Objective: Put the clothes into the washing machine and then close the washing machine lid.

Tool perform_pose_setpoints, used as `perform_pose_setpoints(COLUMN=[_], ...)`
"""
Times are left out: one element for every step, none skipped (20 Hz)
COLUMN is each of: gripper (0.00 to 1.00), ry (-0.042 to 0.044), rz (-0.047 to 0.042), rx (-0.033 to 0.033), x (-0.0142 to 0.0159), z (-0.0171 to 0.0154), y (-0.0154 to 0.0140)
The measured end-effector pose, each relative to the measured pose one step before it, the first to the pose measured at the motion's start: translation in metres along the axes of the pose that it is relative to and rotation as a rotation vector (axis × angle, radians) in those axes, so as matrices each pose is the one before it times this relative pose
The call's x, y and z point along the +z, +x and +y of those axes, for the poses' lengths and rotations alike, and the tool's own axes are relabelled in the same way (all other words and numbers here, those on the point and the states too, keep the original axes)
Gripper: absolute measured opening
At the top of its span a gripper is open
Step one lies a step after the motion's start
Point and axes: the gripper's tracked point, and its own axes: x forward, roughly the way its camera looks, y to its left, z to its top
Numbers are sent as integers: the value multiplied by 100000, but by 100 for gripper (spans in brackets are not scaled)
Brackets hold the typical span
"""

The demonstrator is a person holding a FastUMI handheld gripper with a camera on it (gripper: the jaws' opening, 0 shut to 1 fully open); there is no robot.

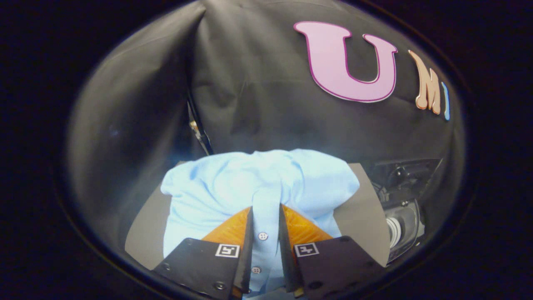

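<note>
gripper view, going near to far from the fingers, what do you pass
gripper, fingers closed on the button strip of the light blue shirt → grey surface the shirt lies on → black cloth wall

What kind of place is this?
Probably a laundry test booth: black cloth walls, a blue shirt on a grey table, a washing machine beside it. The claw is shut on the shirt.

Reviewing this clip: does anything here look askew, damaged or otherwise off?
Nothing looks damaged or spilled. The light blue shirt lies rumpled on the grey surface, its button strip running between the fingers of the gripper, which close in on that strip. The washing machine sits beyond to one side, partly hidden.
</note>
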Motion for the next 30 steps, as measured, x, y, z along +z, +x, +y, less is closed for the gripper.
perform_pose_setpoints(gripper=[30,19,8,8,8,8,8,4,0,0,0,1,0,0,0,0,0,0,0,0,0,0,0,0,0,0,0,0,0,0], ry=[6045,4843,573,-2170,-3575,-3353,-1909,120,2087,2633,1986,1369,690,337,832,745,1079,1657,1727,1533,904,48,-1079,-1674,-1812,-1654,-1381,-1381,-1955,-1679], rz=[-2009,-1834,-1918,-2830,-3133,-3570,-4338,-2937,-2229,-3213,-2683,-2402,-2199,-2604,-2580,-2344,-2074,-845,-1461,-1816,-2451,-3041,-2074,-2213,-1385,-815,-531,-278,-259,-200], rx=[2682,3456,2558,1199,-284,109,825,770,740,664,-447,-975,-1072,-1699,-2427,-2603,-2447,-2067,-1842,-2221,-2798,-2301,-1427,-925,-1119,-1544,-1755,-1467,-1570,-1126], x=[360,374,404,617,762,769,1242,985,748,1051,1212,1242,1217,684,941,856,892,694,645,738,905,880,883,793,681,92,63,89,76,-214], z=[107,494,61,-243,-146,273,132,-14,-47,-166,-414,-556,-780,-1151,-1279,-1372,-1656,-1491,-1530,-1540,-1669,-1513,-1326,-970,-1153,-1104,-1304,-1096,-1124,-1116], y=[-487,-490,-133,-157,-442,-405,-32,-784,-210,-1293,-1050,-1137,-964,-871,-580,-655,-558,-486,-426,-256,-366,-249,-268,-367,-218,-192,-5,-124,106,-7])
